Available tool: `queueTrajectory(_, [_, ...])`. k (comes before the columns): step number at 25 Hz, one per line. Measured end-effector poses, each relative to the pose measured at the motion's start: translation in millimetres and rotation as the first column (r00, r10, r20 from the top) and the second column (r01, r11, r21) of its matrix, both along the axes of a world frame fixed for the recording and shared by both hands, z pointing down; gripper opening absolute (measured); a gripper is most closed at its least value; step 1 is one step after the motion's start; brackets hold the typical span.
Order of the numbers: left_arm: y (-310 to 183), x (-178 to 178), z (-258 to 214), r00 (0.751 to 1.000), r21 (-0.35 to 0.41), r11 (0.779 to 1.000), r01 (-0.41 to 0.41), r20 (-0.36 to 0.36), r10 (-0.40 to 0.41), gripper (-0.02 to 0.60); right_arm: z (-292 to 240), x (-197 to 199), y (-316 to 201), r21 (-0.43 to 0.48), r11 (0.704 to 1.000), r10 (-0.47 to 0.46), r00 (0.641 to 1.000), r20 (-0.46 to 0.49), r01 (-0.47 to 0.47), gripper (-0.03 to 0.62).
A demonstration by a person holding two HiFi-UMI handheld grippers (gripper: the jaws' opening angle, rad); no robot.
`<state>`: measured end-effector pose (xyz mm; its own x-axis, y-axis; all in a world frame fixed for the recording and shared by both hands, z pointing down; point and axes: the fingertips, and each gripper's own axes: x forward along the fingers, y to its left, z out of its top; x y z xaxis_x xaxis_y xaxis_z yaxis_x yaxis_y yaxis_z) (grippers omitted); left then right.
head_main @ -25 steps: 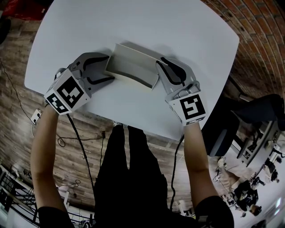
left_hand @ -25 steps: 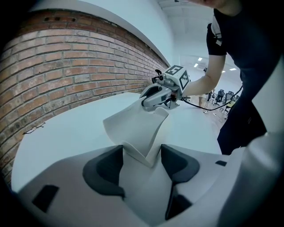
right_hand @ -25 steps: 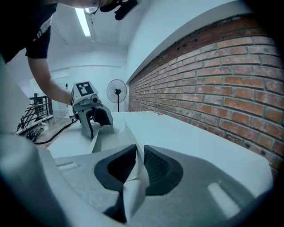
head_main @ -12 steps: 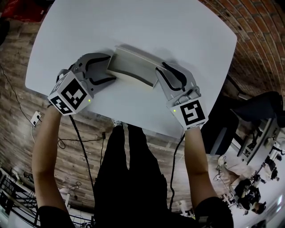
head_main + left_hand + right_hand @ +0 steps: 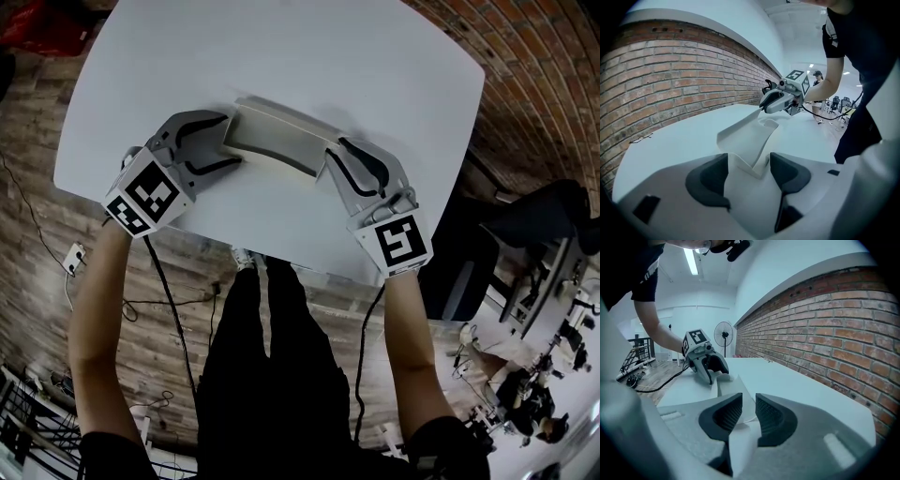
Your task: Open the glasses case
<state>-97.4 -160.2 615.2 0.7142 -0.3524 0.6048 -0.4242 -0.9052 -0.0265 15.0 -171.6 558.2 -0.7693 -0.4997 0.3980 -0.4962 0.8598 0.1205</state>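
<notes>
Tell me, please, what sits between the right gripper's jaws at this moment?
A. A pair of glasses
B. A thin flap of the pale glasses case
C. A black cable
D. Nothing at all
B: in the right gripper view, the right gripper has its jaws nearly together on a thin pale flap of the glasses case, whose other end sits between the jaws of the left gripper.

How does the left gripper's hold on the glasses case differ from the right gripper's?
The left gripper has its jaws wide, spanning the whole end of the glasses case; the right gripper has its jaws nearly together on a thin wall of it. They sit at opposite ends. Both grip the same case.
</notes>
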Motion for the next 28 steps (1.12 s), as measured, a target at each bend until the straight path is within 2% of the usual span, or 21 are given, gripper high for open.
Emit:
queueTrajectory(10, [5, -12, -14, 0.997, -0.028, 0.997, 0.074, -0.012, -0.075, 0.265, -16, 21, 10, -0.005, 0.998, 0.062, 0.998, -0.021, -0.062, 0.074])
queueTrajectory(17, [22, -12, -27, 0.981, -0.050, 0.981, 0.187, -0.051, -0.189, 0.265, -41, 36, 34, -0.090, 0.980, 0.173, 0.984, -0.046, -0.176, 0.074])
queueTrajectory(22, [46, -6, -42, 0.953, -0.092, 0.957, 0.275, -0.108, -0.284, 0.265, -56, 41, 46, -0.066, 0.981, 0.182, 0.983, -0.032, -0.184, 0.072])
queueTrajectory(25, [58, -7, -52, 0.928, -0.108, 0.936, 0.334, -0.139, -0.347, 0.259, -64, 42, 57, -0.089, 0.974, 0.208, 0.978, -0.031, -0.210, 0.061])
queueTrajectory(27, [64, -10, -59, 0.908, -0.118, 0.920, 0.373, -0.156, -0.388, 0.196, -74, 38, 62, -0.101, 0.971, 0.217, 0.976, -0.016, -0.218, 0.061])
queueTrajectory(28, [67, -12, -61, 0.900, -0.122, 0.913, 0.389, -0.162, -0.405, 0.186, -79, 38, 63, -0.095, 0.971, 0.218, 0.976, -0.012, -0.218, 0.061])
